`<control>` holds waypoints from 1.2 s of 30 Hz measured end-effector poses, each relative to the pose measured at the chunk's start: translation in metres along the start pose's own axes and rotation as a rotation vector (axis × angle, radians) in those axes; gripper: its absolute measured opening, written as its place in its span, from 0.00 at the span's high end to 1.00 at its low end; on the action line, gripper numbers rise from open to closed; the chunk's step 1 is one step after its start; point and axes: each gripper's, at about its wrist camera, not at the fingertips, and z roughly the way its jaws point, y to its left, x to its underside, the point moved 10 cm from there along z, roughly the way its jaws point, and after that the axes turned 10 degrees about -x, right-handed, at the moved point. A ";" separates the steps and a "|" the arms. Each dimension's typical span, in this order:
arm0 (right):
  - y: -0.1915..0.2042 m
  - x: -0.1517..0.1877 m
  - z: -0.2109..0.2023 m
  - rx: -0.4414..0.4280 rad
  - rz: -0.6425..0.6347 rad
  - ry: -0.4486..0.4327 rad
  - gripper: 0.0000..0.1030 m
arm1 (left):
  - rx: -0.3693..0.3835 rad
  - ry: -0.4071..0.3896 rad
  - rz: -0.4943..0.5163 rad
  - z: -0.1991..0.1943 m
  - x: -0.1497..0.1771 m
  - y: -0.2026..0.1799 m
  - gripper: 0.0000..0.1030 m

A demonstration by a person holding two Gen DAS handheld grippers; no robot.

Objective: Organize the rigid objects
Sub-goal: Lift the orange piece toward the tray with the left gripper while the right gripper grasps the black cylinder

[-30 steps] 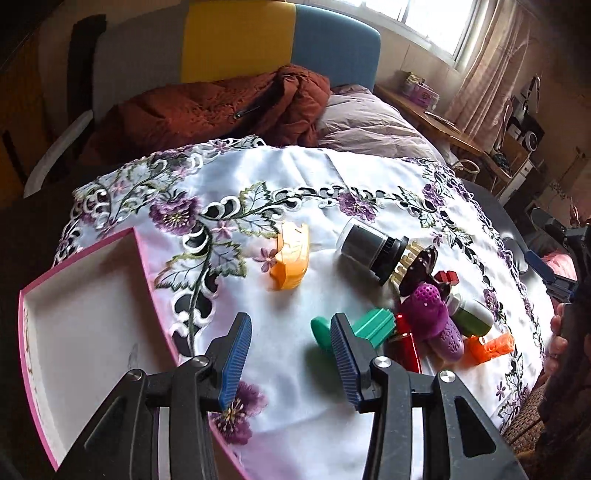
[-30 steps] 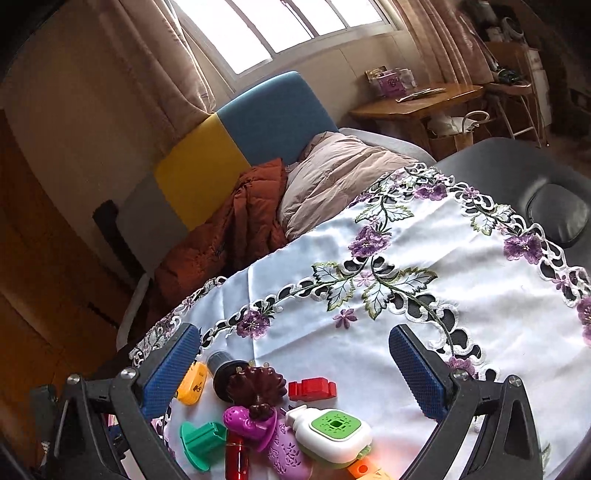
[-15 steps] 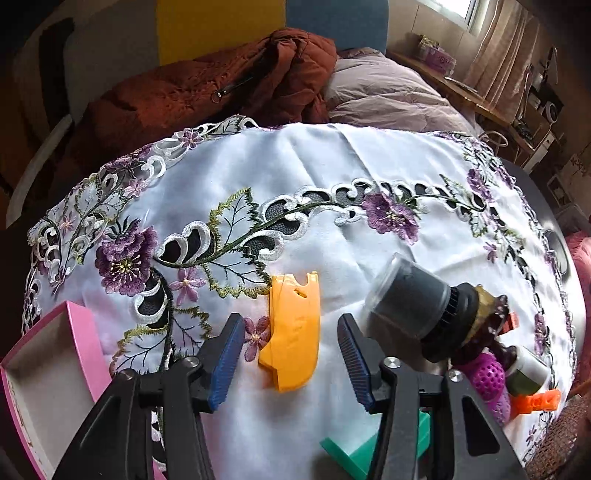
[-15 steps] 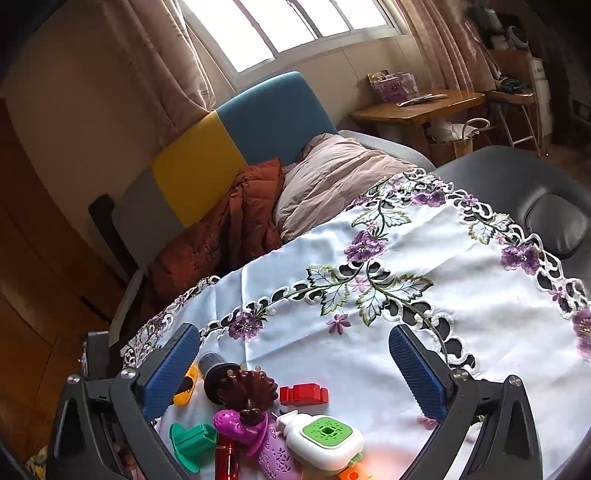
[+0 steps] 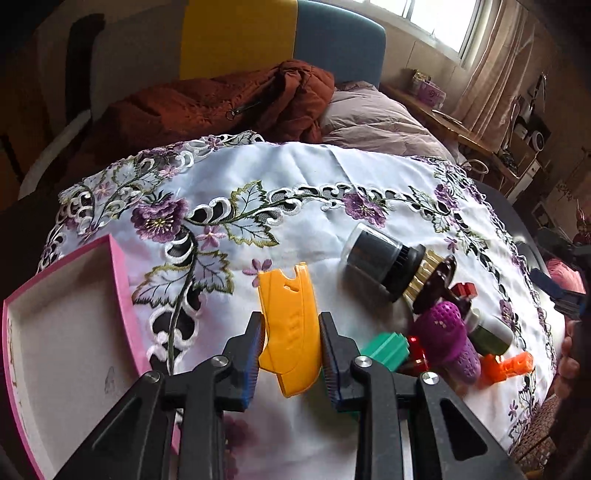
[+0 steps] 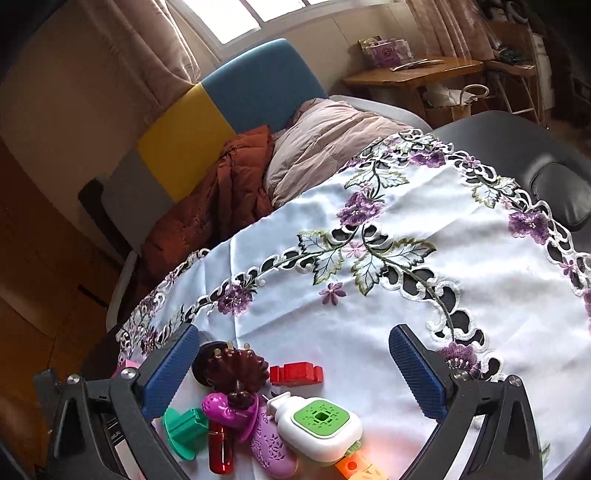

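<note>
Orange plastic piece [image 5: 290, 334], lettering illegible

Setting: a lived-in room of a home. Evidence: table under a white tablecloth [image 6: 424, 258] embroidered with purple flowers; beyond its far edge, a couch with yellow and blue back panels [image 6: 221, 110], a rust-brown jacket [image 5: 221, 107] and a pale quilt [image 6: 332, 140] heaped on it; curtained window [image 6: 240, 18]; wooden side table [image 6: 417, 72] at far right.
</note>
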 end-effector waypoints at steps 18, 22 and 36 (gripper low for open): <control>0.035 0.045 0.038 0.029 -0.234 0.189 0.17 | 0.027 -0.061 -0.134 -0.080 0.068 0.048 0.72; 0.054 0.057 0.044 0.005 -0.294 0.221 0.17 | 0.023 -0.064 -0.178 -0.085 0.076 0.068 0.72; 0.135 0.079 0.133 0.110 -0.800 0.567 0.08 | 0.015 -0.064 -0.296 -0.087 0.090 0.122 0.72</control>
